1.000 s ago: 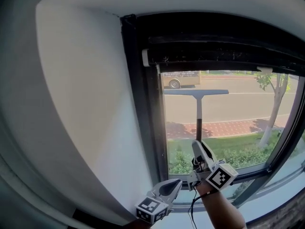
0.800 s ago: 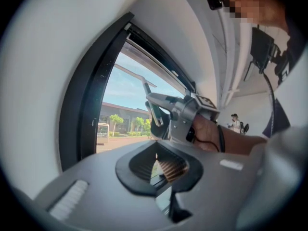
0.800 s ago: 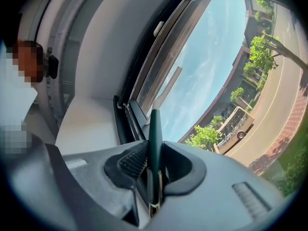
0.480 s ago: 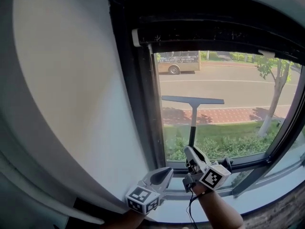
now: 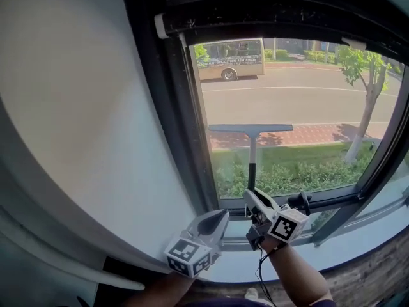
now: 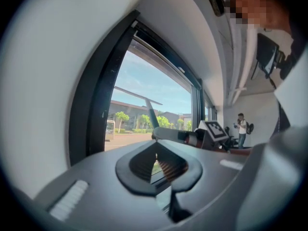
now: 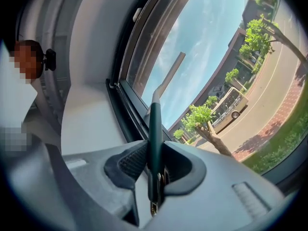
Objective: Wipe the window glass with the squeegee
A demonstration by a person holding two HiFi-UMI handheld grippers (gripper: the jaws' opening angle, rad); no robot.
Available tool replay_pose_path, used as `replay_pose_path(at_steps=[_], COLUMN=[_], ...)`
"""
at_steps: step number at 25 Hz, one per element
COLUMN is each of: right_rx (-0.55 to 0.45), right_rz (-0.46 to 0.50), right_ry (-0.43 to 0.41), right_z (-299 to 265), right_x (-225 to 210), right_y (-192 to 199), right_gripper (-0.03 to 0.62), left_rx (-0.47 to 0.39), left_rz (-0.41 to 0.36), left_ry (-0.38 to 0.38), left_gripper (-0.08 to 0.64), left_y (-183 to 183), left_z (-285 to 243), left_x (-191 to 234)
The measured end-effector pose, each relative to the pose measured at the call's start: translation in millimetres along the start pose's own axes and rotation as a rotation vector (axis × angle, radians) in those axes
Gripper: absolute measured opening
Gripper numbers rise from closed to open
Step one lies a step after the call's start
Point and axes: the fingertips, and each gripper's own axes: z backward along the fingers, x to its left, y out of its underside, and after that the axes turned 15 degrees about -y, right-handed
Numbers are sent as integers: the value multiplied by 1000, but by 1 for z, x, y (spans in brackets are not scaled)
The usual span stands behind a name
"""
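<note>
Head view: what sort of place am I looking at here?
Probably an indoor room, maybe an office, at a low window facing a street. The window glass looks out on a road with a bus and a tree, and a person stands farther inside.

- The squeegee [image 5: 252,147] is T-shaped: a long, straight grey blade sits across the top of a slim pale shaft, which darkens into a dark green grip at the bottom.
- It stands upright with the blade level against the lower half of the pane, towards the left side. The grip is clamped between the jaws of the right gripper [image 5: 250,197].
- The window glass [image 5: 307,101] is a clear, upright pane set in a black frame [image 5: 185,126].
</note>
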Motion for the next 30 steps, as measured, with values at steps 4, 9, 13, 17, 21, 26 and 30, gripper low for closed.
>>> replay_pose_path(at_steps=[4, 9, 13, 17, 21, 26, 30], right_rx=[64, 93, 125, 155, 172, 213, 214], right_rz=[-4, -30, -52, -65, -88, -103, -131], right_ry=[3, 38, 34, 56, 71, 93, 111], right_z=[11, 37, 40, 47, 52, 62, 72], right_x=[-5, -11, -18, -31, -37, -45, -52], right_y=[18, 44, 60, 74, 88, 105, 115], right_gripper=[103, 103, 103, 103, 103, 103, 103], left_rx=[0, -4, -49, -34, -31, -29, -8], left_rz=[-2, 13, 33, 43, 48, 57, 50], left_ry=[5, -1, -12, -9, -6, -4, 18], left_gripper=[5, 5, 5, 5, 5, 5, 5], left_y=[0, 1, -10, -7, -7, -4, 5], left_z=[0, 11, 10, 4, 2, 0, -5], left_x=[-7, -16, -16, -16, -13, -14, -16])
